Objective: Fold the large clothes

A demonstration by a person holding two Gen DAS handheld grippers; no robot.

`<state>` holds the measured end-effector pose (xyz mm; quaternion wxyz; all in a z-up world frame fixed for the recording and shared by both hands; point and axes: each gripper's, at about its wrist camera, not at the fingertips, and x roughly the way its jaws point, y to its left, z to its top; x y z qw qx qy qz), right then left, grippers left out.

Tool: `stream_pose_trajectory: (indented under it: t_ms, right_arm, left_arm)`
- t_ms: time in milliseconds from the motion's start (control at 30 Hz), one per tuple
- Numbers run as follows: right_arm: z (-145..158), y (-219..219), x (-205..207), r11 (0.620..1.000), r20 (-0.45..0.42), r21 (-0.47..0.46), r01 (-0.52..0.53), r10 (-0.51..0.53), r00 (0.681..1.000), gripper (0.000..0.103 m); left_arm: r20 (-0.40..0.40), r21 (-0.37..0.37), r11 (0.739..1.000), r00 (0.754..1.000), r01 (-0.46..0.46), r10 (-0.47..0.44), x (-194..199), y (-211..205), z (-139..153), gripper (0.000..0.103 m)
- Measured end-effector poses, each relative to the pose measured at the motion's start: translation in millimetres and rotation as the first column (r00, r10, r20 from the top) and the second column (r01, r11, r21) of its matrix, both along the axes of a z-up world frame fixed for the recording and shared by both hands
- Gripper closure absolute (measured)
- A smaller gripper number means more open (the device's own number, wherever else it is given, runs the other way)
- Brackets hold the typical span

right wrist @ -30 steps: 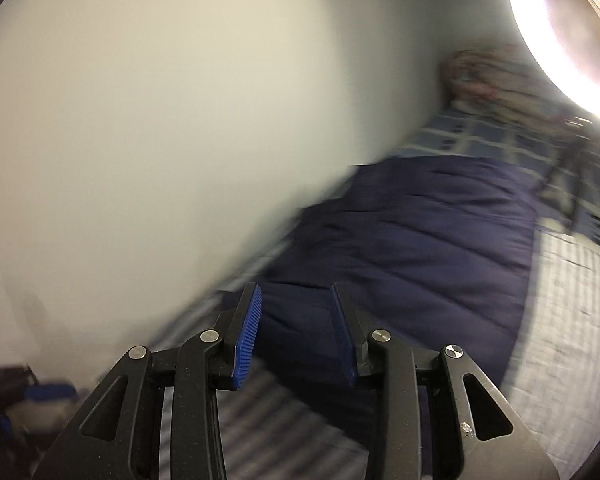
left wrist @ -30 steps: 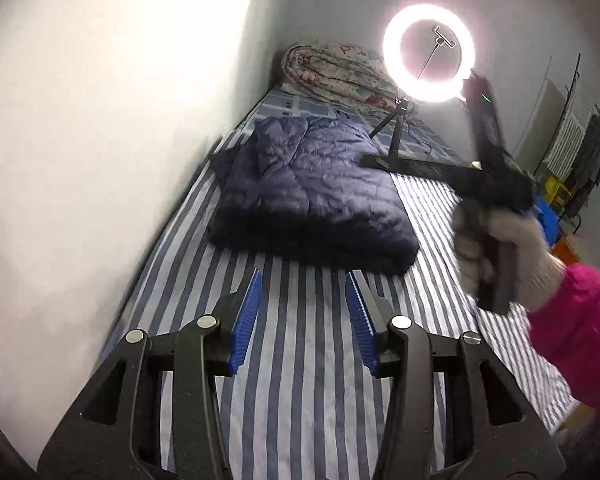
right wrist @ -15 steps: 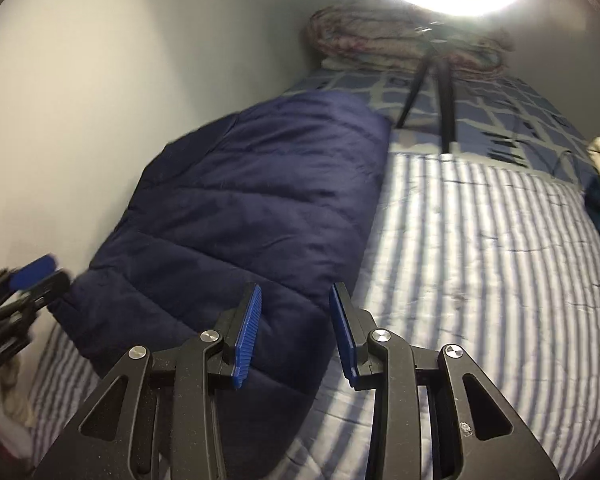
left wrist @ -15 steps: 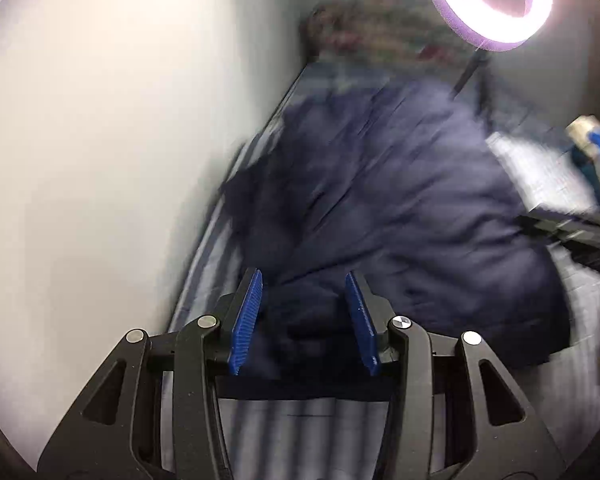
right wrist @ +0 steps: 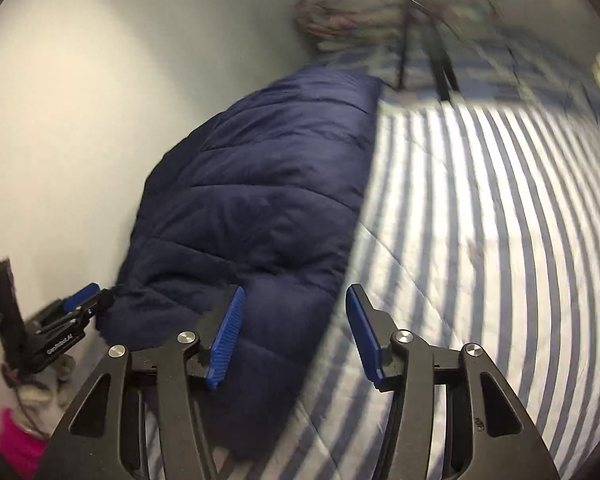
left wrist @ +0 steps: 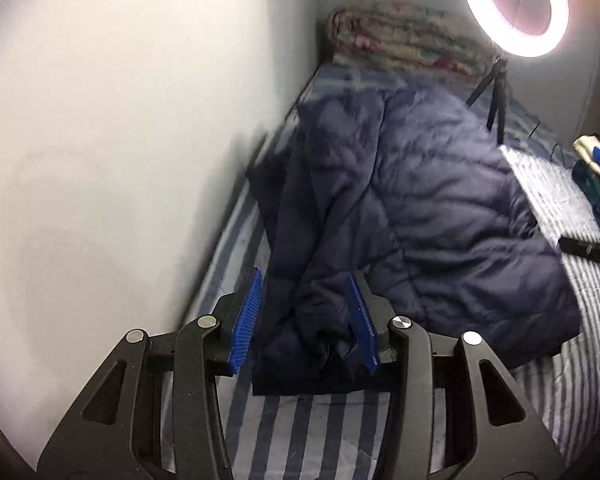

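We see a navy quilted jacket (left wrist: 412, 216) lying along the wall side of a blue-and-white striped bed (right wrist: 480, 208), a ring light (left wrist: 514, 8) glowing at the far end. Our left gripper (left wrist: 306, 318) hangs spread wide, the jacket's rumpled near edge between its jaws; our right gripper (right wrist: 294, 336), also spread, straddles the jacket's right edge.

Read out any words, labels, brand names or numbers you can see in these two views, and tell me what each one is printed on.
"GenRobot.AI", as best it reads; small white letters on the black body of the left claw, seen in the right wrist view. The first letters are soft, so the spelling is not certain.
Nothing else readable: no print shows on the jacket, the striped sheet, the ring light or the right claw.
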<state>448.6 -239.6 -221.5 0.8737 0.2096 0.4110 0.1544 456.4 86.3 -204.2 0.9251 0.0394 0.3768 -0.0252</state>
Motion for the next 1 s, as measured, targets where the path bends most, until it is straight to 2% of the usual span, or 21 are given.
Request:
stream_pose_trajectory:
  t_ms: [67, 167, 200, 267, 333, 367, 433, 533, 600, 800, 1000]
  right_arm:
    - [-14, -13, -6, 0.996, -0.06, 0.089, -0.003, 0.008, 0.998, 0.051]
    - [-31, -18, -10, 0.971, -0.109, 0.236, -0.037, 0.064, 0.992, 0.047]
    - [-36, -17, -10, 0.961, -0.119, 0.273, -0.051, 0.086, 0.989, 0.043]
    - [-46, -11, -10, 0.928, -0.138, 0.361, -0.087, 0.146, 0.98, 0.042]
    - [-53, -2, -10, 0.905, -0.143, 0.41, -0.111, 0.184, 0.972, 0.042]
    - [-53, 2, -11, 0.904, -0.144, 0.412, -0.118, 0.192, 0.971, 0.043]
    - [-54, 12, -10, 0.905, -0.147, 0.403, -0.133, 0.208, 0.967, 0.061]
    - [-45, 15, -10, 0.933, -0.159, 0.337, -0.127, 0.19, 0.969, 0.078]
    - [-33, 20, -13, 0.948, -0.171, 0.296, -0.118, 0.174, 0.97, 0.086]
    - [-1, 18, -43, 0.978, -0.198, 0.165, -0.129, 0.161, 0.967, 0.088]
    - [17, -7, -102, 0.989, -0.238, 0.061, -0.135, 0.145, 0.96, 0.088]
  left_arm:
    - [0.016, 0.026, 1.0, 1.0, 0.013, -0.014, 2, -4, 5, 0.058]
    - [-0.014, 0.08, 0.997, 1.0, -0.001, 0.002, 21, -10, -3, 0.058]
    - [-0.038, 0.095, 0.995, 0.999, -0.011, 0.015, 26, -8, -10, 0.058]
    - [-0.085, 0.118, 0.993, 0.996, -0.023, 0.033, 36, -6, -23, 0.058]
    - [-0.128, 0.124, 0.992, 0.991, -0.028, 0.044, 39, -3, -38, 0.058]
    - [-0.131, 0.119, 0.992, 0.99, -0.032, 0.048, 38, -2, -40, 0.058]
    - [-0.137, 0.106, 0.993, 0.989, -0.044, 0.059, 37, -1, -41, 0.058]
    - [-0.149, 0.11, 0.993, 0.987, -0.047, 0.063, 34, -5, -38, 0.058]
    - [-0.151, 0.127, 0.991, 0.987, -0.035, 0.055, 27, -10, -36, 0.058]
    - [-0.188, 0.087, 0.995, 0.982, 0.038, -0.021, -8, -30, -32, 0.06]
    - [-0.269, 0.017, 0.986, 0.951, 0.165, -0.154, -67, -63, -29, 0.06]
